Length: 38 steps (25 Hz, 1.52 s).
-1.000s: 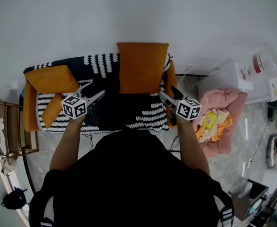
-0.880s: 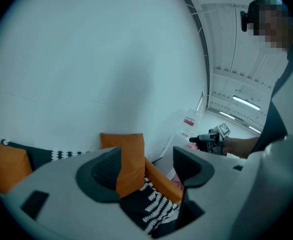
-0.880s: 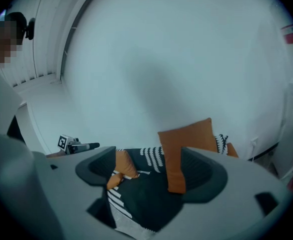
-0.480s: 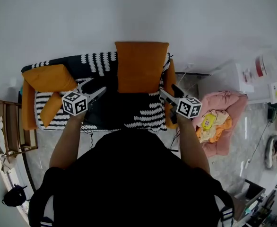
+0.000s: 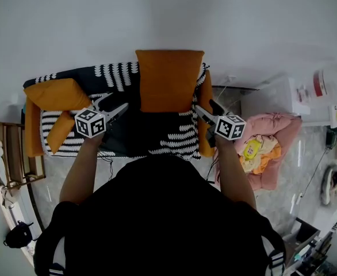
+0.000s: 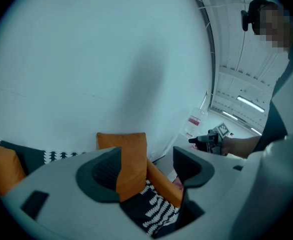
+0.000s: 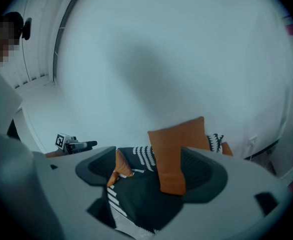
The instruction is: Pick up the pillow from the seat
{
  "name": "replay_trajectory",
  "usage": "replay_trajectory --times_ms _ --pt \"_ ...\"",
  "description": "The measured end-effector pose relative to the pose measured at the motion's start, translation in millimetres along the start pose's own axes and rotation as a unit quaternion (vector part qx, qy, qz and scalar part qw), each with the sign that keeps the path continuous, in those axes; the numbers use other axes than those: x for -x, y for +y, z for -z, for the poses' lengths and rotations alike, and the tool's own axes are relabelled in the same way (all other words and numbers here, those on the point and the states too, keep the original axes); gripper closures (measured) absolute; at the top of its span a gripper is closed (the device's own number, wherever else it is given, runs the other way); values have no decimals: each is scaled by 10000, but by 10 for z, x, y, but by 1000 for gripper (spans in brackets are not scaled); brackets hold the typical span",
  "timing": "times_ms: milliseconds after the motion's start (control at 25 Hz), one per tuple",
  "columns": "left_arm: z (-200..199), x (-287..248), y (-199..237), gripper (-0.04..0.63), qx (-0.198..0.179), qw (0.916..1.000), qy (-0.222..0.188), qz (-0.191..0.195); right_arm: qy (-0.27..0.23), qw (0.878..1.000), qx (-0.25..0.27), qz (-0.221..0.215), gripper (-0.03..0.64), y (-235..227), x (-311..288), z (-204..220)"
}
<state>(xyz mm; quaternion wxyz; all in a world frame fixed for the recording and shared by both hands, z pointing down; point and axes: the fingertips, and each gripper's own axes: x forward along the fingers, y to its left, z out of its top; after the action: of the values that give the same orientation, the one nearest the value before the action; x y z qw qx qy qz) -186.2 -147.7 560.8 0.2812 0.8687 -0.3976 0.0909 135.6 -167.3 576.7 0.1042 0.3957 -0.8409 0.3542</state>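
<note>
Head view, left to right. A wooden slatted rack [image 5: 10,154] stands at the far left, beside the seat. The seat is an orange sofa [image 5: 34,132] draped with a black throw patterned in white dashes [image 5: 174,141]. A small orange cushion [image 5: 56,94] lies tilted on its left end.

The left tool [image 5: 118,102] is held over the left half of the seat and points toward the wall. Its jaws stand well apart and hold nothing. In the left gripper view the left tool [image 6: 146,169] frames the throw and the pillow's edge between its open jaws, both lying beyond the tips.

The large square orange fabric pillow [image 5: 168,80] stands upright at the far edge of the seat, right of centre, against the white wall [image 5: 168,16]. It lies between the two tools, and neither touches it.

The right tool [image 5: 203,107] is near the pillow's lower right corner, over the sofa's right arm. Its jaws are also wide apart and empty. In the right gripper view the pillow [image 7: 179,149] shows past the right tool [image 7: 149,176].

Farther right lies a pink padded cushion bed [image 5: 278,132] on the floor.
</note>
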Motion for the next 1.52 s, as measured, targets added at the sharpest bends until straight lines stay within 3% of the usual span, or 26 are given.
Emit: replay_trajectory --times_ms 1080,1520 --pt "-111 -930 317 264 386 9986 236 -277 616 9975 -329 -51 219 -977 -578 -132" --pt "-63 -1347 526 264 535 9972 393 -334 919 9944 -513 52 218 -1385 -811 1"
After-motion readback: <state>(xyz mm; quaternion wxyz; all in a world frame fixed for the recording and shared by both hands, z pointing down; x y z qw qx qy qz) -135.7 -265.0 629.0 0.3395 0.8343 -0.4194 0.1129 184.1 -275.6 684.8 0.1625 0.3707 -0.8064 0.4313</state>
